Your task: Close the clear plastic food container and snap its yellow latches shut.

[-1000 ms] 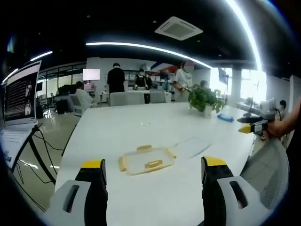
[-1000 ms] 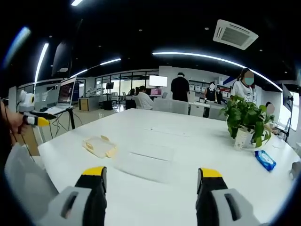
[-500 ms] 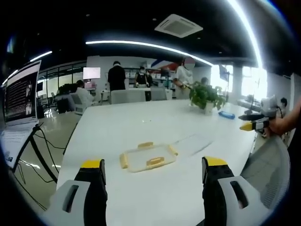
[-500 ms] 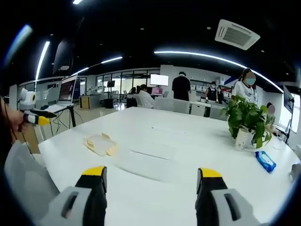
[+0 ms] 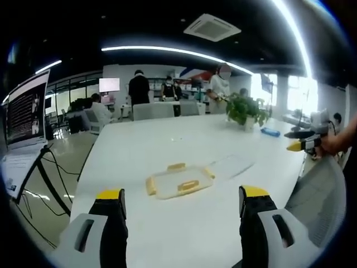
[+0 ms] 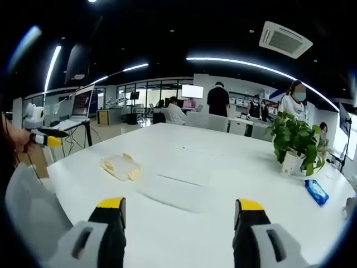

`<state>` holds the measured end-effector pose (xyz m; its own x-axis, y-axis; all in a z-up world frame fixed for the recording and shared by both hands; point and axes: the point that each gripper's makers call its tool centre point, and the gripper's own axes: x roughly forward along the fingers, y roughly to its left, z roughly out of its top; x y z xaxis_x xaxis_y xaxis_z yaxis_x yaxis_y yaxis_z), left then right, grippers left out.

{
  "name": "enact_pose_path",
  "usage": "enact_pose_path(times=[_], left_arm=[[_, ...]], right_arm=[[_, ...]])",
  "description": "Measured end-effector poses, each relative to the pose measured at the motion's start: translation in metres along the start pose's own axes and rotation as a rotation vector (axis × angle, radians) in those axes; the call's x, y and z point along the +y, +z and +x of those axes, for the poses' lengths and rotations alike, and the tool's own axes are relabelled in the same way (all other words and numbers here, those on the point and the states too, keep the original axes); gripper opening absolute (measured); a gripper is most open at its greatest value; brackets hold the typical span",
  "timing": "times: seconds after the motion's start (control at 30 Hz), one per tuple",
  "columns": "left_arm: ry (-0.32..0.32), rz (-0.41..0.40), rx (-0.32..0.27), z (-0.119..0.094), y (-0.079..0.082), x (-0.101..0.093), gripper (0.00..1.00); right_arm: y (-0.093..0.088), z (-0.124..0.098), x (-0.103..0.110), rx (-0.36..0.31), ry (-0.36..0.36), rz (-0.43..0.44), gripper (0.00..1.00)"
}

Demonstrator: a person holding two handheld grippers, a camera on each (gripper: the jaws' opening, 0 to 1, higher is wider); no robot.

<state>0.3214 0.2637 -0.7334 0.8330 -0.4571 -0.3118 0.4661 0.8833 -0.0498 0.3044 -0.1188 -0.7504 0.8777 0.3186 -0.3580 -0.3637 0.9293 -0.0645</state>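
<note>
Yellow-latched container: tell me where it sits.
The yellow-latched container lies on the white table, center in the left gripper view, beside a clear lid.

A long white counter (image 5: pixel 167 151) stretches away, and near its front edge lies the clear plastic food container (image 5: pixel 179 182) with yellow latches, flat on the surface. Just beside it rests a clear flat sheet (image 6: pixel 177 187), possibly the lid, hard to tell. Far down the counter stand a potted plant (image 6: pixel 293 146) and a blue packet (image 6: pixel 316 191), well apart from the container.
</note>
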Motion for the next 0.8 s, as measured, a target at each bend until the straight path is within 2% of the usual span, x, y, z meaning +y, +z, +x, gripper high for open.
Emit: enact_pose_path(times=[0.5, 0.8], left_arm=[[-0.016, 0.031, 0.05, 0.004, -0.018, 0.012, 0.76], [-0.008, 0.033, 0.067, 0.009, -0.022, 0.028, 0.79]], right_arm=[[-0.012, 0.004, 0.012, 0.089, 0.071, -0.003, 0.76], [0.003, 0.014, 0.023, 0.075, 0.11, -0.019, 0.8]])
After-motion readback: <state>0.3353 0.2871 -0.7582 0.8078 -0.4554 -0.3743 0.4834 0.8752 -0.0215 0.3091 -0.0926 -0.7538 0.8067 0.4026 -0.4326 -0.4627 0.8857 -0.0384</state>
